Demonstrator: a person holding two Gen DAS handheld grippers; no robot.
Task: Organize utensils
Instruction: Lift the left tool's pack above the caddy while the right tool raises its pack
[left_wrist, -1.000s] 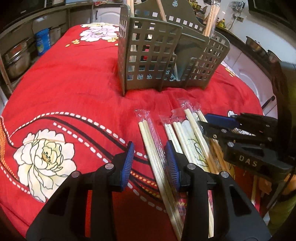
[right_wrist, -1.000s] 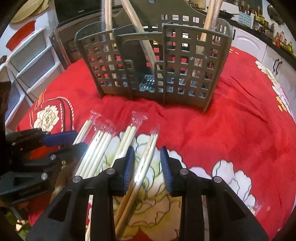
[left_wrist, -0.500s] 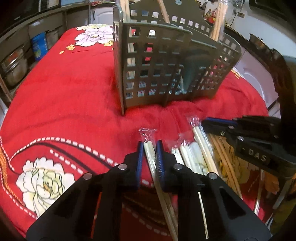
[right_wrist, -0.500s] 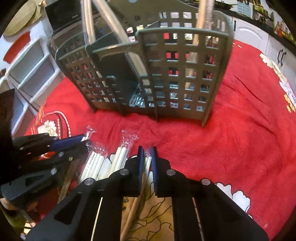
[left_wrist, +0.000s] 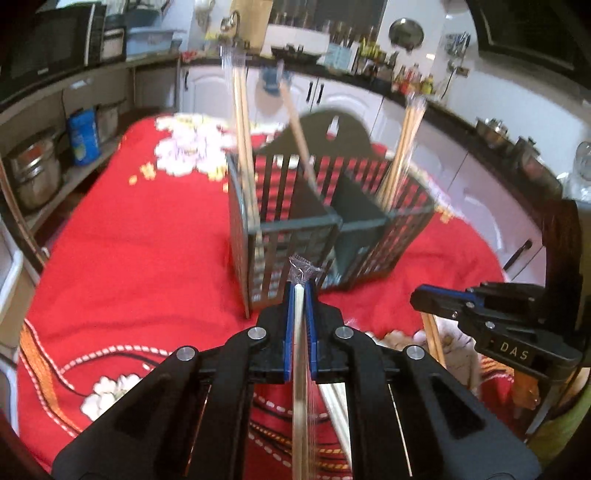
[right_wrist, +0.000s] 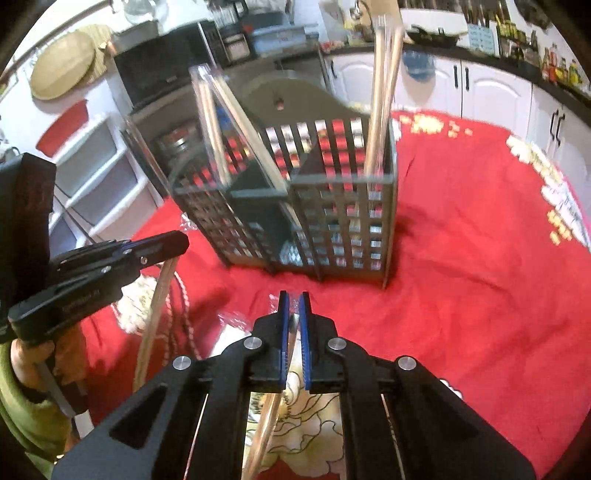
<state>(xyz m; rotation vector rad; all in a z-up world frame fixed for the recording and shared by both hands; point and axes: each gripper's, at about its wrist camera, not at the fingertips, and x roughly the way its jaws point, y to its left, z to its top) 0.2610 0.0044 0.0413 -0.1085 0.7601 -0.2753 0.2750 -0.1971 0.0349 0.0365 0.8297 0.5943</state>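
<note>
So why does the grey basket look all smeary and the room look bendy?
Left wrist view: the grey basket and its standing chopsticks are streaked by motion blur, while the left gripper stays sharp. Right wrist view: same blur on the basket; the fisheye lens curves the cabinets.

A red floral cloth (left_wrist: 122, 236) covers the table — on it stands a grey slotted caddy (left_wrist: 295, 240)

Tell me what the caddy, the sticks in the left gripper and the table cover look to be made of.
Caddy: grey moulded plastic, matte, judging by its even grid of slots.
Sticks clamped in the left gripper: pale wood or bamboo, in a clear crinkled plastic sleeve.
Table cover: red woven cloth, matte, with printed flowers and soft folds.
</note>
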